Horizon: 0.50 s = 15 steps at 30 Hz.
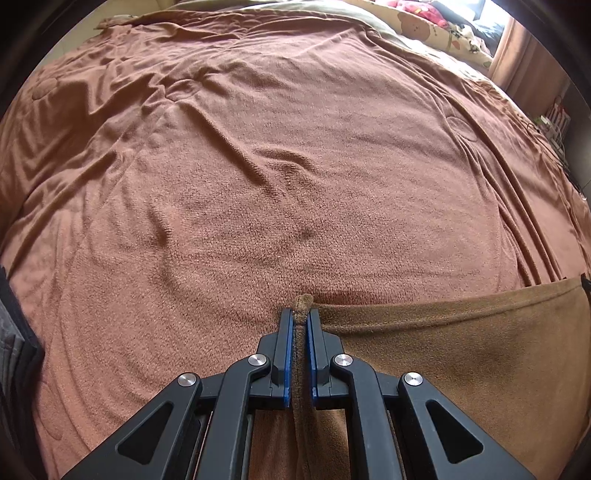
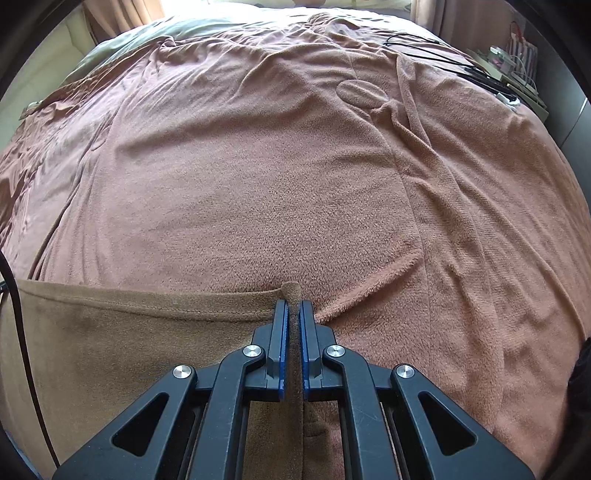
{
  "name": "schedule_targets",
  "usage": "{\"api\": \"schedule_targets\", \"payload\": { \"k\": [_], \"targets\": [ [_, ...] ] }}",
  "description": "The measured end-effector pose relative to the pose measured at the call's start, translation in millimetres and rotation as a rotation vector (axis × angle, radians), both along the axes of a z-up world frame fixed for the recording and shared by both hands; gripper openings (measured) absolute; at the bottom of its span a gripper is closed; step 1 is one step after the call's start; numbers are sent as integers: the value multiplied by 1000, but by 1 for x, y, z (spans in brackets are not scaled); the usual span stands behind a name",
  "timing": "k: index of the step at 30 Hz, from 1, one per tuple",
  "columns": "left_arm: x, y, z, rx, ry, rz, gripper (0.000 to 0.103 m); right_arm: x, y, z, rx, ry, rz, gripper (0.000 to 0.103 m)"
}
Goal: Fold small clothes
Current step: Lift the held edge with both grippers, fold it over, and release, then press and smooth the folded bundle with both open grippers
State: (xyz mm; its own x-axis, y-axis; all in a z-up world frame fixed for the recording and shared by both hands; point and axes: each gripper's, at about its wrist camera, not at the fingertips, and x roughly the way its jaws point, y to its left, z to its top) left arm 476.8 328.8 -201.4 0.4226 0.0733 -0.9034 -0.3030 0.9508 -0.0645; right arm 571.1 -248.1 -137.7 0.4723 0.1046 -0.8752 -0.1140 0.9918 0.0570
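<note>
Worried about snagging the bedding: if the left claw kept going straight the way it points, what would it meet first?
Probably the pinkish-brown blanket on the bed. The left claw is shut on a corner of the brown cloth and points steeply down at bare blanket just past that edge. Nothing else shows in between, though depth is uncertain.

Left gripper (image 1: 299,314): your jaws pinch the left corner of the cloth (image 1: 461,332), whose edge runs off to your right.
Right gripper (image 2: 290,304): your jaws pinch the opposite corner; here the cloth spreads away to your left.
Cloth: it stretches between your two grippers and lies over the blanket (image 1: 277,166).
Blanket: it extends ahead of both grippers, creased on the left.
Pillows (image 1: 424,26): they sit at the far right beyond the blanket in your left wrist view.
Cables (image 2: 443,55): they lie on the blanket's far right corner in your right wrist view.
</note>
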Motion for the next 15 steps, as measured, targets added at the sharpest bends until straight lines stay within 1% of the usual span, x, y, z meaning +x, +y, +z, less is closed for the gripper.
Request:
{"api": "schedule_targets", "payload": {
  "k": [2,3,4,5,6,7,8,9,10,12,15],
  "targets": [
    [3,2,1,-9,12,10,12,2,0,1,8,8,-14,4],
    [2,4,2,-18,14,17,12,3,0,3,9,16,-18,4],
    [1,5,5,-34,15,25,12,2,1,6,12,23,-21,7],
    [-1,6,7,-40,21,36,20,0,0,10,20,27,-23,13],
    [-5,6,12,-32,23,50,25,-4,-1,15,30,22,-21,17],
    [-11,7,17,-21,14,60,32,-10,-2,22,38,10,-19,32],
    [-17,7,24,-15,0,66,36,-16,-3,29,43,-8,-14,52],
    [-24,7,30,-14,-11,65,37,-24,-5,37,45,-28,-11,60],
    [-30,7,37,-11,-16,64,38,-32,-7,44,47,-52,-8,64],
    [-44,6,52,-3,-33,66,39,-48,-12,55,65,-72,-2,64],
    [-68,4,71,3,-61,71,44,-73,-20,67,81,-92,-3,64]
  ]
}}
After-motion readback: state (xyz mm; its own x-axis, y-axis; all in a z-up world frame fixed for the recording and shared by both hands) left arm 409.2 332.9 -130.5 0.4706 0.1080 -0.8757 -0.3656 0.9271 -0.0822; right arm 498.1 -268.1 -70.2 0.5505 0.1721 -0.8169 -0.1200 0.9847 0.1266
